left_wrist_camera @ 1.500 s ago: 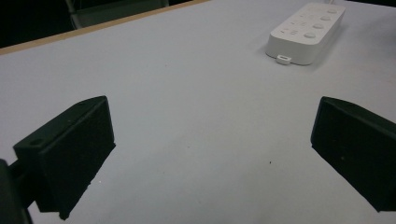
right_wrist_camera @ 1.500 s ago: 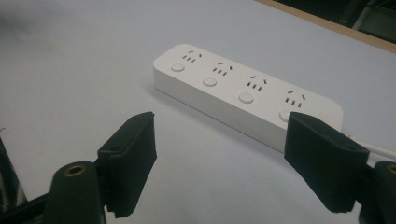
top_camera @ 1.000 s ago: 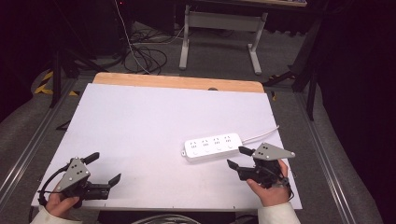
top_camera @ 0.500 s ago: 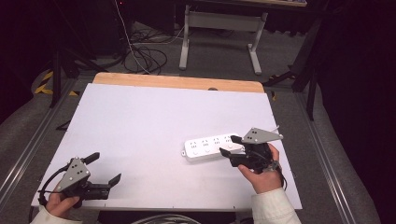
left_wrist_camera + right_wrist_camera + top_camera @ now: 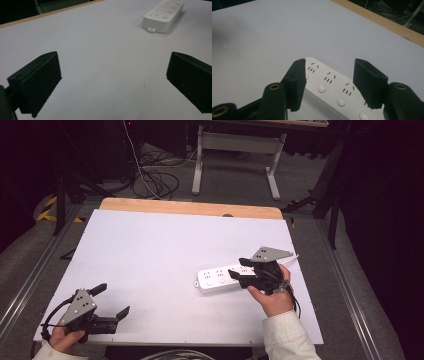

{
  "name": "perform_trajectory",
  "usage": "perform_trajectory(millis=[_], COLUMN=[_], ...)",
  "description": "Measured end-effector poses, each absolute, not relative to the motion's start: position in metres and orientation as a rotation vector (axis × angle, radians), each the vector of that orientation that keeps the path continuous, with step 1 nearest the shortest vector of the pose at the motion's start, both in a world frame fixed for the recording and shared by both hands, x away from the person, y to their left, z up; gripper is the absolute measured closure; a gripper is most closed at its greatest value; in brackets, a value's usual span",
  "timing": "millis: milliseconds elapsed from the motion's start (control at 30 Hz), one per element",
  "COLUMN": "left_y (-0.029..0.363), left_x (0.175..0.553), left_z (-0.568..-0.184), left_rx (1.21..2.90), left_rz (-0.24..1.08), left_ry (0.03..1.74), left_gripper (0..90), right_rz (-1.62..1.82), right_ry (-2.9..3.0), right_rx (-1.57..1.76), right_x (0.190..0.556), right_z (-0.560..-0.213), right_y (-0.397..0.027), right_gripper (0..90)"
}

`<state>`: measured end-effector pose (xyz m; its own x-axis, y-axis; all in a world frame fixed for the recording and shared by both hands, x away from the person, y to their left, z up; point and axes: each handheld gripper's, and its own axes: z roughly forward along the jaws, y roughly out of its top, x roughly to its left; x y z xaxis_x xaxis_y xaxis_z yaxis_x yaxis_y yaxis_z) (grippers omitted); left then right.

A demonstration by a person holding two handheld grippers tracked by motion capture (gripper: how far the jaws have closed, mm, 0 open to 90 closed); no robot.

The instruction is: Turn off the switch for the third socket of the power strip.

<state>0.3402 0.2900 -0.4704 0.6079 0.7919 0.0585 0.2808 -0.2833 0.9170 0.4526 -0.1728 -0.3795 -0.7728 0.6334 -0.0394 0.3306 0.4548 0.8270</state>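
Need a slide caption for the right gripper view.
Right tool open, jaws straddling a white power strip on the white table.

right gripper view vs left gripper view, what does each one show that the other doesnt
Right gripper view alone: the power strip's slot openings and round buttons up close, with the right gripper open over it, one jaw on either side.

Left gripper view alone: the strip's short end with a small tab, seen from farther off, and the left gripper open over bare table.

Both: the white strip, the white table top and its wooden edge.
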Motion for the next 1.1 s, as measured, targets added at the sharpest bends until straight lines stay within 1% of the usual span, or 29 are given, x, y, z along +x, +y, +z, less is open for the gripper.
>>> perform_trajectory(millis=[867, 1000, 1067, 1100], left_y=[0.29, 0.289, 0.289, 0.289], left_x=[0.34, 0.34, 0.34, 0.34], left_z=[-0.47, -0.47, -0.47, -0.47], left_rx=[1.843, 1.84, 1.844, 1.848], left_rz=[0.641, 0.637, 0.638, 0.641], left_ry=[0.859, 0.86, 0.856, 0.851], left_gripper=[0.2, 0.2, 0.2, 0.2], right_rz=[1.209, 1.165, 1.152, 1.147], right_ry=[2.429, 2.43, 2.442, 2.448], right_rx=[0.84, 0.822, 0.809, 0.802], right_x=[0.486, 0.486, 0.486, 0.486], right_z=[-0.389, -0.391, -0.392, -0.392], right_y=[-0.145, -0.142, -0.14, -0.139], right_gripper=[45.8, 50.2, 55.0, 55.9])
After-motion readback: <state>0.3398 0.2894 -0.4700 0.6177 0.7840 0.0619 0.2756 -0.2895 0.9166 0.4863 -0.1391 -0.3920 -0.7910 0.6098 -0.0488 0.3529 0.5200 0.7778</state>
